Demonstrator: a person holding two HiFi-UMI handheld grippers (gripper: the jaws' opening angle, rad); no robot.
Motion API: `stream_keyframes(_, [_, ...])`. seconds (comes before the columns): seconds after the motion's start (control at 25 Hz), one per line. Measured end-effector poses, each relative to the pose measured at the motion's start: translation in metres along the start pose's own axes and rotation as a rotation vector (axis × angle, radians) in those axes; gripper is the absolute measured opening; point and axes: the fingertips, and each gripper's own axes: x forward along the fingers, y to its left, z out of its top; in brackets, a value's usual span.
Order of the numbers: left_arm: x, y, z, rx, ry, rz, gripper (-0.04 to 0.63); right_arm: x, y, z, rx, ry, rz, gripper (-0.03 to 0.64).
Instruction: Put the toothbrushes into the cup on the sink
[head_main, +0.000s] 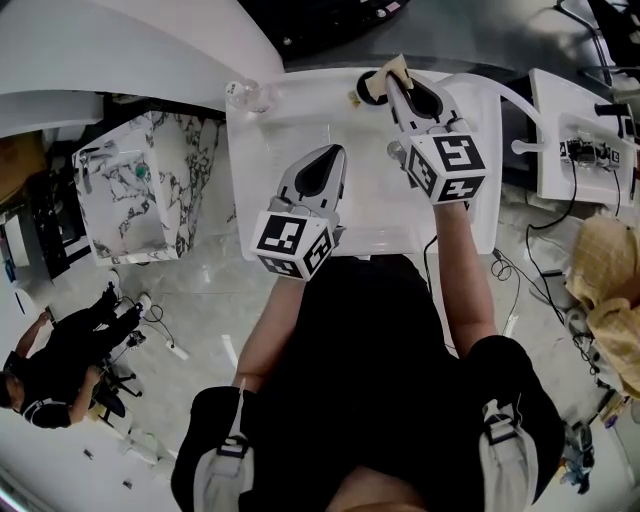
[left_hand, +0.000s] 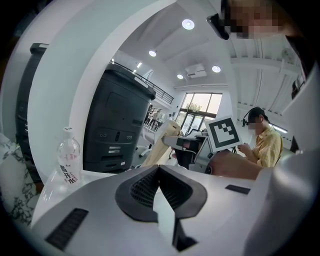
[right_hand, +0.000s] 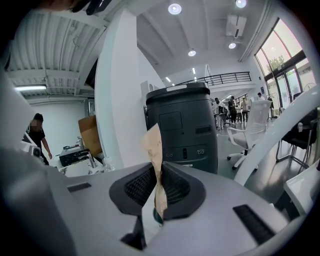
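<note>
My right gripper (head_main: 393, 82) is shut on a toothbrush in a tan paper wrapper (head_main: 396, 70), held at the far edge of the white sink (head_main: 300, 120). In the right gripper view the wrapper (right_hand: 154, 165) stands upright between the pads, and a dark green end shows below. A dark round cup (head_main: 368, 86) sits right beside the wrapper, partly hidden by it. My left gripper (head_main: 331, 153) hovers over the basin to the left and nearer me. Its jaws are shut with nothing between them (left_hand: 159, 172).
A clear water bottle (head_main: 243, 95) (left_hand: 68, 161) stands at the sink's far left corner. A marble-patterned cabinet (head_main: 150, 185) is left of the sink and a white table with cables (head_main: 585, 150) is to the right. A tall dark machine (right_hand: 182, 127) stands behind.
</note>
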Motion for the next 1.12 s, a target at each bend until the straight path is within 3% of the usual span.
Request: stream_keyframes(1.12, [0.0,0.02,0.001,-0.006,0.016,-0.029,0.014,0.025,0.002,-0.066,-0.004,0.177,-0.031,0.051])
